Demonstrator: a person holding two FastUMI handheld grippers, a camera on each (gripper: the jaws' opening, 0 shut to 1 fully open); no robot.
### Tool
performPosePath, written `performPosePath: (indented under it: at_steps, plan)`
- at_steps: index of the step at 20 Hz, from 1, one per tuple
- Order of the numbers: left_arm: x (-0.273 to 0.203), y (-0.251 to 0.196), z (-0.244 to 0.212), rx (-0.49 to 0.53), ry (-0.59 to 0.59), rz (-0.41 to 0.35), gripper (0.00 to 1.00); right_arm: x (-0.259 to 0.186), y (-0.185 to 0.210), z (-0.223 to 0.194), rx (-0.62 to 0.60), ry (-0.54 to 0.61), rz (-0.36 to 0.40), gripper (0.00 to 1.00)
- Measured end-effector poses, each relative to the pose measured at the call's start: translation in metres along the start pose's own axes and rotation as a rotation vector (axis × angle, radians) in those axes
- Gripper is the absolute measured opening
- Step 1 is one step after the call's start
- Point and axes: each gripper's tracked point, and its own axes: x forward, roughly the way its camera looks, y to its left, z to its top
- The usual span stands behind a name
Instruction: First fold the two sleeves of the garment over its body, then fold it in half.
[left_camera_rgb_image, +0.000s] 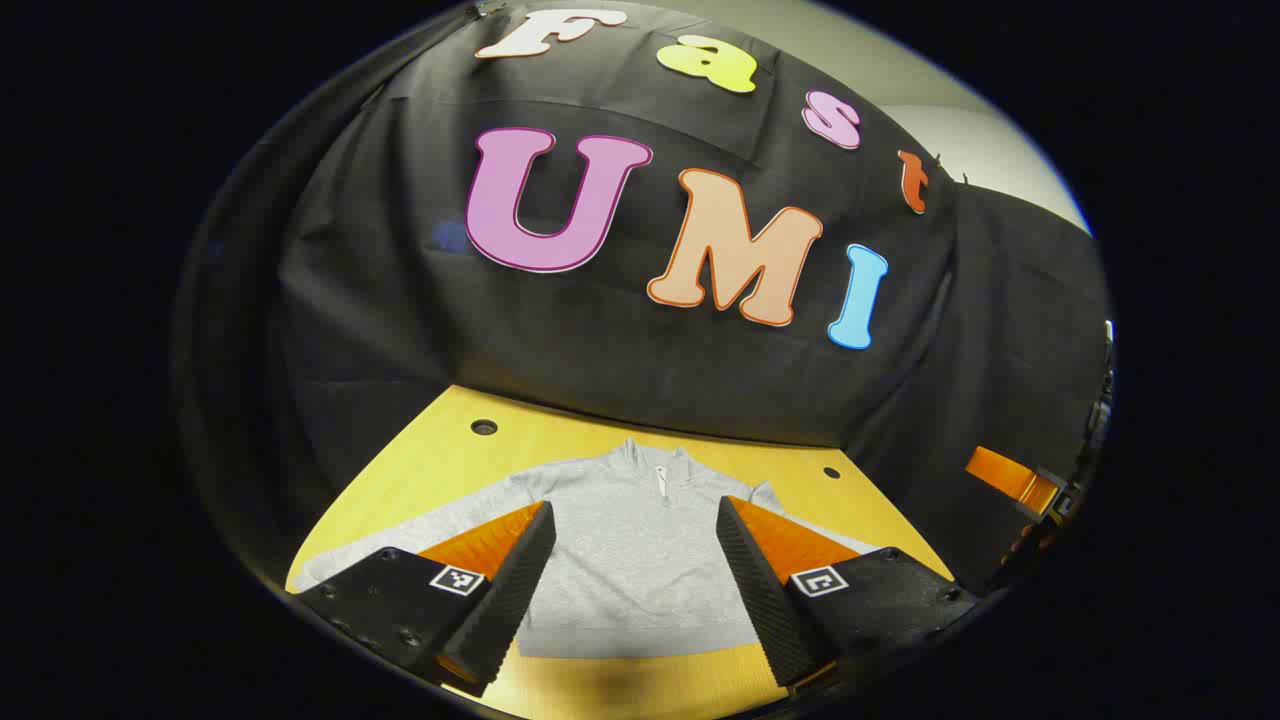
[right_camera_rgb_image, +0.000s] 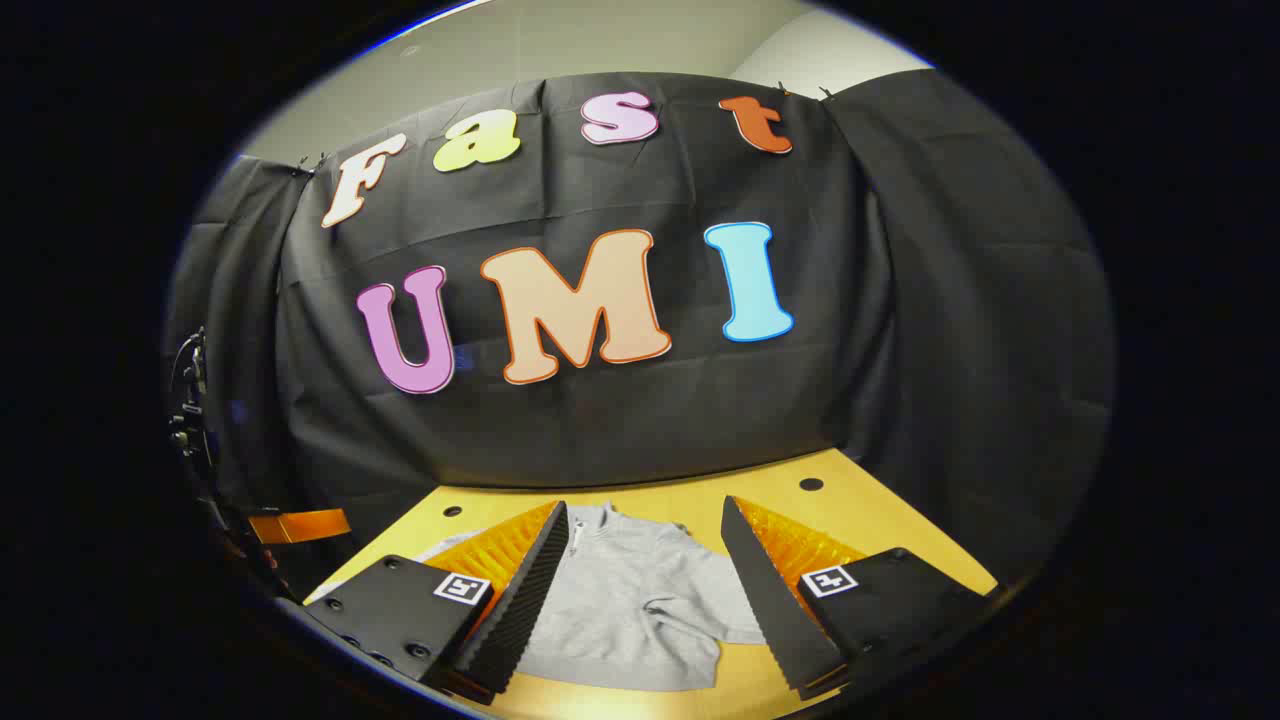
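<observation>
Grey garment (left_camera_rgb_image: 630, 560) lies flat on the yellow desk (left_camera_rgb_image: 440, 450), sleeves unfolded. Left claw (left_camera_rgb_image: 632, 560) and right claw (right_camera_rgb_image: 640, 590) hover wide open, empty (nothing gripped). Best pinch each cuff, then sweep inward.

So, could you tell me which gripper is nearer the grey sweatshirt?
Left, likely. The left gripper hovers centred above the grey sweatshirt; the right gripper hangs off toward its right side, seemingly farther.
</observation>
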Motion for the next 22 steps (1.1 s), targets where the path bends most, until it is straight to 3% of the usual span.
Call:
performPosePath:
  at_steps: [12, 22]
  plan:
    - [-0.001, 0.002, 0.001, 0.0, -0.009, 0.034, 0.95, 0.01, -0.056, -0.022, 0.021, 0.067, -0.071, 0.97]
    - [-0.015, 0.02, -0.01, -0.012, 0.015, 0.138, 0.95, 0.009, -0.186, -0.063, 0.005, 0.186, -0.245, 0.97]
